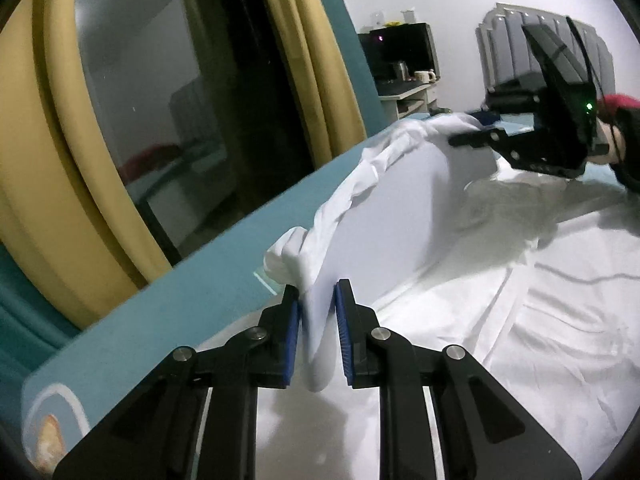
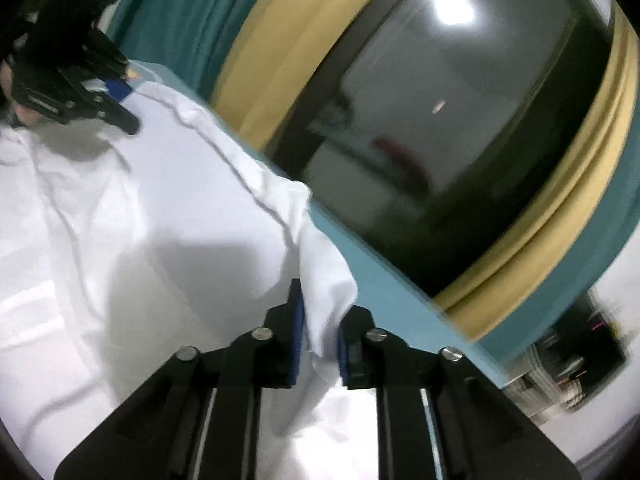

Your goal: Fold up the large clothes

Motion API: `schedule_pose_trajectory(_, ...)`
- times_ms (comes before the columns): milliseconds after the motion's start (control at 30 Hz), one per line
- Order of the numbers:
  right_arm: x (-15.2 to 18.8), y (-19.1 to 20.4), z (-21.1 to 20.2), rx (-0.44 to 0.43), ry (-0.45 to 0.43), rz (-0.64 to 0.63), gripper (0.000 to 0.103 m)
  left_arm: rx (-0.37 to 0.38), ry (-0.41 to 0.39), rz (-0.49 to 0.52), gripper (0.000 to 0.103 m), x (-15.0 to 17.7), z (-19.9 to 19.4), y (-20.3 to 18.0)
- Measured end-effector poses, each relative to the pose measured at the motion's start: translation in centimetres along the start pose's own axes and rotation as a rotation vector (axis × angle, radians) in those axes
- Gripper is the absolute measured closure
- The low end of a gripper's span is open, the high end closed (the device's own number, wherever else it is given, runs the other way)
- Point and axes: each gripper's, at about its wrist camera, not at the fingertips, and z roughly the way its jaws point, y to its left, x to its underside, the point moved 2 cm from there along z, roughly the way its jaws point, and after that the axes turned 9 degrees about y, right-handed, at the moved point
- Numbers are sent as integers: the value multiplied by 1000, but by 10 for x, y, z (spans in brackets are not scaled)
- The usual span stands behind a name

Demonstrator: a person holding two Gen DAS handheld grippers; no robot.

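A white garment lies spread on a bed, one long edge lifted and stretched between two tools. The left tool pinches one end of that edge; the right tool pinches the other. The rest of the cloth lies beside both, away from the teal bed edge, so the fold likely goes that way.

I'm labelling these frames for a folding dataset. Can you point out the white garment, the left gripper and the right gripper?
white garment [image 1: 400, 216]: left wrist view, on the lifted smooth panel.
left gripper [image 1: 318, 336]: left wrist view, midway between its blue-padded fingertips, cloth between them.
right gripper [image 2: 322, 340]: right wrist view, midway between its fingertips, cloth between them.
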Motion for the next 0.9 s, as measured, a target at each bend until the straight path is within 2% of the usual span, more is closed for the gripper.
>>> schedule_pose_trajectory(133,-19,12,23,216,-61,-89,92,-113,0,-35,84,-16,15,6)
schedule_pose_trajectory(200,-21,22,43,256,-54,-143,92,-134,24,-66,83,-20,27,14)
schedule_pose_trajectory(300,-13,35,56,172,-16,-157,92,-115,54,-88,83,-15,32,16)
schedule_pose_trajectory(367,-7,33,49,48,9,-130,92,-69,66,-91,84,-8,24,13)
schedule_pose_trajectory(433,-3,26,43,-27,29,-92,92,-36,84,-82,83,-1,18,9)
schedule_pose_trajectory(467,1,21,39,-119,57,-55,92,-13,100,-82,84,6,14,6)
schedule_pose_trajectory(600,13,18,29,-282,122,1,92,52,130,-92,83,26,5,-3)
schedule_pose_trajectory(633,16,20,27,-309,140,9,90,63,143,-95,77,31,2,-5)
schedule_pose_trajectory(700,23,26,20,-338,179,11,83,70,162,-101,71,37,-2,-9)
schedule_pose_trajectory(733,25,26,17,-334,196,3,67,81,167,-104,69,41,-7,-10)
schedule_pose_trajectory(767,27,28,14,-329,217,-8,38,93,170,-110,69,44,-12,-10)
schedule_pose_trajectory(800,31,25,6,-345,230,-8,26,104,171,-117,66,48,-18,-9)
schedule_pose_trajectory(833,32,22,-2,-371,222,9,20,110,169,-124,62,52,-24,-8)
schedule_pose_trajectory(900,33,14,-14,-411,203,76,20,116,158,-147,59,61,-41,-4)
